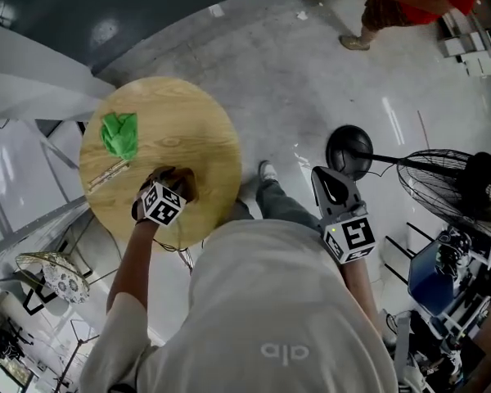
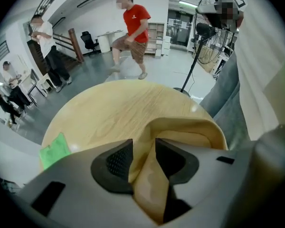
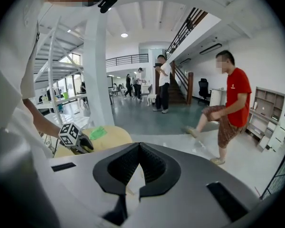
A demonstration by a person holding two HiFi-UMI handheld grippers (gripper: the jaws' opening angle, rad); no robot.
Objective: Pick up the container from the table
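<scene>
A tan container (image 1: pixel 184 180) with a thin curved wall (image 2: pixel 190 127) sits near the front edge of the round wooden table (image 1: pixel 180 121). My left gripper (image 1: pixel 168 188) points steeply down onto it. In the left gripper view its jaws (image 2: pixel 143 158) stand apart, with a fold of the container's wall between the pads and no clear squeeze on it. My right gripper (image 1: pixel 337 188) hangs off the table to the right, above the floor. Its jaws (image 3: pixel 139 148) meet at the tips with nothing in them.
A green cloth (image 1: pixel 119 135) and a pair of thin sticks (image 1: pixel 106 173) lie on the table's left side. A fan's round base (image 1: pixel 349 150) and its cage (image 1: pixel 442 182) stand on the floor to the right. A person in a red shirt (image 2: pixel 133 32) walks beyond the table.
</scene>
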